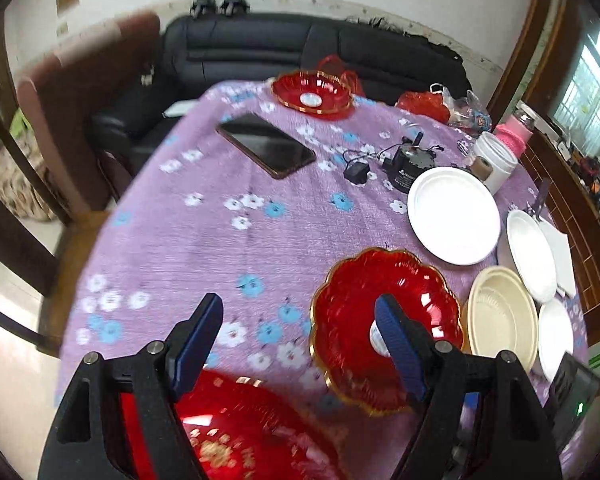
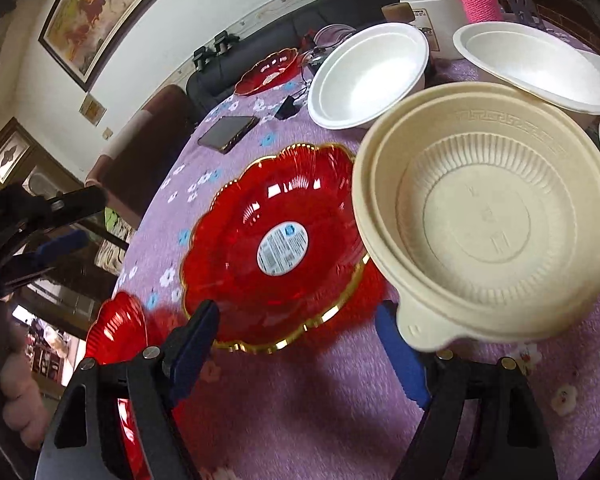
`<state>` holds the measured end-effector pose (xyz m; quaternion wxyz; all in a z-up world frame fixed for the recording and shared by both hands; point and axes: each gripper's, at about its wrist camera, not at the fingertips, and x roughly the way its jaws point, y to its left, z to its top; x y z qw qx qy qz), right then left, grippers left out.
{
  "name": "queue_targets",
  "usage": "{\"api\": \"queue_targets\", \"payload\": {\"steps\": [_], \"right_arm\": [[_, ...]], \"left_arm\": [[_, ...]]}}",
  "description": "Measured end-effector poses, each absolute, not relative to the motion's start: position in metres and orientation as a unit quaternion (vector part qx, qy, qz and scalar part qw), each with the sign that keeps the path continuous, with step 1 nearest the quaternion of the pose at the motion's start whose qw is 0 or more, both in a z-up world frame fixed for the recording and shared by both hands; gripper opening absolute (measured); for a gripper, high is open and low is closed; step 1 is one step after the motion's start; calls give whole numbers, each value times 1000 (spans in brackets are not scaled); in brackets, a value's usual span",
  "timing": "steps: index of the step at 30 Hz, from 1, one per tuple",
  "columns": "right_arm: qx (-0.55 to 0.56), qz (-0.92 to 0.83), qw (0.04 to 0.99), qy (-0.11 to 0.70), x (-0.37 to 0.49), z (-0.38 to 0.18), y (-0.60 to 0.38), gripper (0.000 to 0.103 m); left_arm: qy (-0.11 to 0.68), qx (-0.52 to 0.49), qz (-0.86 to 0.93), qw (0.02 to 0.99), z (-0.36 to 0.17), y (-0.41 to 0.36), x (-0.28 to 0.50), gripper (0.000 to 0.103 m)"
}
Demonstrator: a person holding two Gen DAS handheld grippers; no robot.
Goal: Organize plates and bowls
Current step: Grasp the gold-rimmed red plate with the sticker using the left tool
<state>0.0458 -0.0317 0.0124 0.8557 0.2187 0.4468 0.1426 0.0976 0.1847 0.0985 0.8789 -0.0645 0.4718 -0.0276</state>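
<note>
A: Red plate (image 1: 236, 432) sits under my left tongs (image 1: 300, 344), spread wide, empty.
B: Right tongs (image 2: 300, 344) wide too; cream bowl (image 2: 488, 216) tab beside one finger, unpinched. Center it first.

a woven purple floral cloth (image 1: 204, 240) covers the worktop. the red dish (image 2: 276, 248) looks like glossy, ribbed plastic with a gilt rim; the cream bowl (image 2: 488, 236) matt plastic; the white plate (image 1: 454, 216) smooth, matt.
</note>
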Motion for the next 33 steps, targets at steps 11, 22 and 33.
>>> {"api": "queue_targets", "payload": {"steps": [11,22,33], "right_arm": [[230,144,859,434,58,4,-40,52],[240,157,857,428,62,1,-43,43],[251,164,853,427,59,0,-45,27]], "left_arm": [[523,-59,-33,849,59,164,160,76],[576,-22,-71,814,15,135,182,54],[555,-20,-39,831,33,143,166,33]]}}
